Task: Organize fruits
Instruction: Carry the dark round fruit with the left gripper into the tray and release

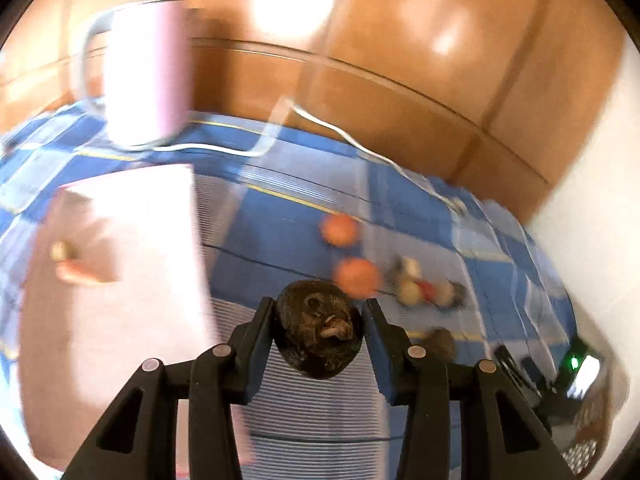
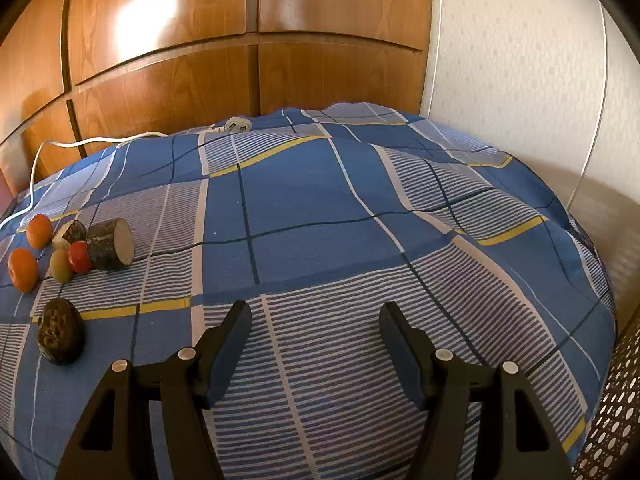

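Left wrist view is showing the left gripper (image 1: 319, 330) clamping a dark, rough-skinned avocado (image 1: 318, 330), one finger pressing each side of it, the fruit held clear above the checked blue bedspread (image 1: 280, 224). Everything beyond the fingers is smearing with blur. Two orange fruits (image 1: 348, 252) are lying on the cloth just beyond the avocado to the right, and a blurred cluster of small pale and red pieces (image 1: 424, 284) is sitting right of them. To the left, a pale pink sheet or board (image 1: 128, 260) is covering the bedspread, with a small orange item (image 1: 76, 272) lying on it; what that is I cannot tell. A pink mug (image 1: 144, 76) is standing at the far left, and a white cable (image 1: 340, 132) is trailing along the far edge in front of wooden panels (image 1: 400, 60).

Right wrist view is showing the right gripper (image 2: 316, 344) hanging over the bedspread (image 2: 320, 208) with its fingers standing apart and nothing between them. Fruit is gathering at the left: a second dark avocado (image 2: 61, 336) is lying nearest, two orange fruits (image 2: 30, 248) farther left, a red fruit (image 2: 80, 257) touching a round slice of log (image 2: 110, 244), and a small greenish fruit (image 2: 61, 266) beside them. A white plug (image 2: 238, 125) and cable (image 2: 80, 146) are lying at the far edge.
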The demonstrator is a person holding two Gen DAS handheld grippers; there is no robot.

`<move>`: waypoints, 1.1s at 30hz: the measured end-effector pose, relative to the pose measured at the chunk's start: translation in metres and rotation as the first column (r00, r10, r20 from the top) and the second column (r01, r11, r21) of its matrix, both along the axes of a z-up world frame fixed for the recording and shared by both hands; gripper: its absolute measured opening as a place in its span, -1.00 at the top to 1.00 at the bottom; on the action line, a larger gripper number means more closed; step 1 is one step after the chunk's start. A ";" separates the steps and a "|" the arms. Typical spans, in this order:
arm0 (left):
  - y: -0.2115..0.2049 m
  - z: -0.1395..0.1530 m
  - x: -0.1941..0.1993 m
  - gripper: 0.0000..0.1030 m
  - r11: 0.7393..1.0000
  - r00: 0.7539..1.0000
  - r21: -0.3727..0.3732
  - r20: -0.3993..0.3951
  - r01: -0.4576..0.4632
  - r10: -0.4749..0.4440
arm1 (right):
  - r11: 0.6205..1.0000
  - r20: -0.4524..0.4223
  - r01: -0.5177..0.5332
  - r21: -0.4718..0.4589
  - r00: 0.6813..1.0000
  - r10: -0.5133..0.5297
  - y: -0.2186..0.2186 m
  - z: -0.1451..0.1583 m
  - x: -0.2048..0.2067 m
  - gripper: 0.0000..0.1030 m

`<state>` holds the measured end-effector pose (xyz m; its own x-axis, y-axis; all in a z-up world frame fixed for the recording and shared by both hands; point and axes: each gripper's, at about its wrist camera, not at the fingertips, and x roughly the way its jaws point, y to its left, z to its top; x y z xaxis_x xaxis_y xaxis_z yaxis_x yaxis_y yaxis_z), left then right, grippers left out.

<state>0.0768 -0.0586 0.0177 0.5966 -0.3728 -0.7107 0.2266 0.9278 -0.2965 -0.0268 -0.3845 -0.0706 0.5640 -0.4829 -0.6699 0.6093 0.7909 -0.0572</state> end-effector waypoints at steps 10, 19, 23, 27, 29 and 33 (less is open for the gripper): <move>0.112 -0.030 0.071 0.14 0.958 0.955 0.045 -0.086 -0.283 0.286 | 1.000 -0.010 0.000 -0.016 1.000 -0.001 0.002 0.000 0.002 -0.31; 0.128 -0.045 0.095 -0.01 0.935 0.937 0.114 -0.061 -0.337 0.345 | 1.000 -0.018 0.001 -0.031 1.000 -0.001 0.003 -0.001 0.002 -0.31; 0.126 -0.038 0.080 -0.23 0.928 0.933 0.122 -0.033 -0.352 0.358 | 1.000 -0.017 0.001 -0.031 1.000 -0.001 0.003 -0.001 0.003 -0.31; 0.119 -0.028 0.054 -0.28 0.908 0.923 0.171 0.021 -0.381 0.384 | 1.000 -0.016 0.001 -0.031 1.000 -0.001 0.003 -0.001 0.003 -0.31; 0.118 -0.024 0.039 -0.42 0.900 0.916 0.173 0.052 -0.400 0.397 | 1.000 -0.015 0.000 -0.029 1.000 0.000 0.003 -0.001 0.002 -0.31; 0.115 -0.019 0.012 -0.49 0.892 0.908 0.170 0.094 -0.419 0.409 | 1.000 -0.013 -0.001 -0.028 1.000 0.000 0.003 -0.001 0.002 -0.31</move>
<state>0.0883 0.0561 -0.0017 0.7078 0.0493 -0.7047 -0.1794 0.9774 -0.1118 -0.0250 -0.3815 -0.0719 0.5557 -0.5013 -0.6633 0.6080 0.7891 -0.0869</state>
